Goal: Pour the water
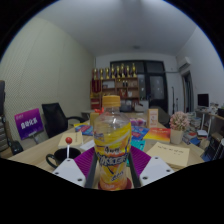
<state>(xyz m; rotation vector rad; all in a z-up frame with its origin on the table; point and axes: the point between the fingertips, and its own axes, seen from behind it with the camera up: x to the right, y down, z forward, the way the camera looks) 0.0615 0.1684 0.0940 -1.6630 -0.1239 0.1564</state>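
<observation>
Gripper view: gripper (113, 168) raised above a cluttered table (45, 152), fingers clamped on a clear plastic bottle (114, 150) with an orange and yellow label. Bottle upright between the purple pads (86, 160), pressed at both sides, filling the gap and reaching up past the fingertips. Just beside the left finger, a red-topped lollipop-like item (68, 141) on a stick, standing over the table. Near the right finger, a flat tan box (176, 153) on the tabletop. Beyond the bottle, a yellow box (111, 102) and assorted packages, hard to tell apart. Further back, a dark shelf (122, 85) with bottles along the far wall. Off to the left, a black office chair (55, 118) and a purple sign (29, 123).
</observation>
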